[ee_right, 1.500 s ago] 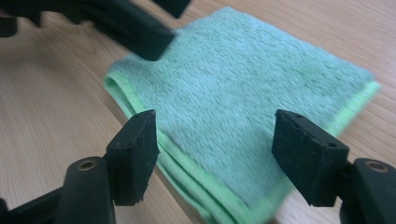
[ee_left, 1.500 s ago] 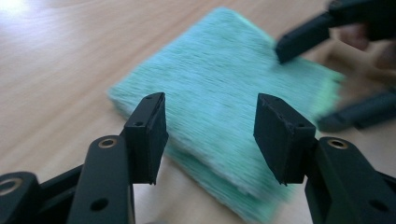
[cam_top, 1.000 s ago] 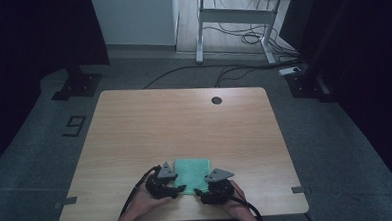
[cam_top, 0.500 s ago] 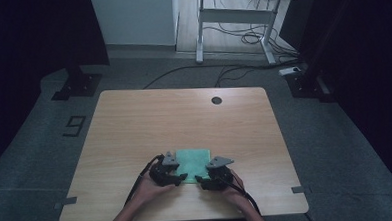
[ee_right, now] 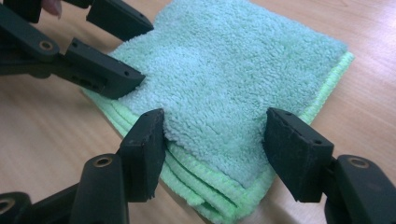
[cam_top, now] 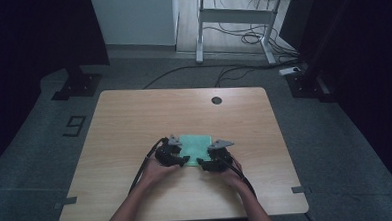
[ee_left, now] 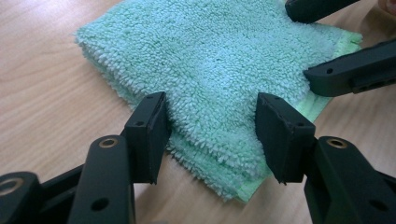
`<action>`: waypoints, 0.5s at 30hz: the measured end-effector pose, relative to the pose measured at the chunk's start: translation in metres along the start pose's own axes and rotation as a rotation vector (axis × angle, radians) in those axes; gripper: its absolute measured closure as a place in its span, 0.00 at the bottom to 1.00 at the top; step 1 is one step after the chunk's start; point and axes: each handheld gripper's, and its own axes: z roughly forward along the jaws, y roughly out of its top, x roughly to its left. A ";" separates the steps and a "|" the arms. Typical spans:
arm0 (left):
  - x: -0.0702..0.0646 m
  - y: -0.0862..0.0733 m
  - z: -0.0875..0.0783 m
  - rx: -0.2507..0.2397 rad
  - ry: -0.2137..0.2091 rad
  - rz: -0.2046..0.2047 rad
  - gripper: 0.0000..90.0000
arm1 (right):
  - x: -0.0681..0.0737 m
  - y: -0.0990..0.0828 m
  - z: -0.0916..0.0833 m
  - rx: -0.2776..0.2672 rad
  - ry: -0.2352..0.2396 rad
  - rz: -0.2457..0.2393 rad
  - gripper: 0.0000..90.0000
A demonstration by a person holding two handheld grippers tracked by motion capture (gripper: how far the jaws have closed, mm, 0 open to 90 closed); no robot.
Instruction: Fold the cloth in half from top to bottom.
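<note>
Both grippers and the folded green towel [cam_top: 195, 145] sit farther up the wooden table [cam_top: 134, 123] than a second ago, away from the near edge, with more of each forearm now in view. The left gripper [cam_top: 182, 159] stands at the towel's near left corner and the right gripper [cam_top: 202, 164] at its near right corner. Each pair of jaws is spread apart and straddles a corner of the cloth without pressing on it; the right pair has just been closing slightly, with the towel corner between the pads. The towel is a mint-green terry cloth folded into a thick square of several layers, its fuzzy pile on top and its stitched paler hems stacked along the edges, lying flat on the table. The light wood-grain tabletop bears a small dark round hole [cam_top: 216, 100] well beyond the towel. Beyond the table lie a grey floor, loose black cables [cam_top: 241, 38] and a white desk frame [cam_top: 235, 18] in a dim room
</note>
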 end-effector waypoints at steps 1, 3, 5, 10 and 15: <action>0.000 0.001 0.001 -0.001 0.001 -0.003 0.49 | -0.002 0.001 0.001 -0.005 0.001 0.004 0.44; 0.000 0.001 0.001 -0.001 0.007 -0.004 0.49 | -0.003 0.001 0.002 -0.011 0.002 0.009 0.43; -0.001 0.003 -0.001 0.007 0.015 -0.005 0.47 | -0.003 0.001 0.001 -0.017 -0.001 0.010 0.43; -0.004 0.007 -0.017 -0.040 0.031 -0.011 0.46 | 0.000 0.003 -0.008 -0.072 -0.016 0.005 0.43; -0.010 0.008 -0.035 -0.083 0.041 -0.001 0.45 | 0.004 0.005 -0.020 -0.101 -0.008 0.000 0.42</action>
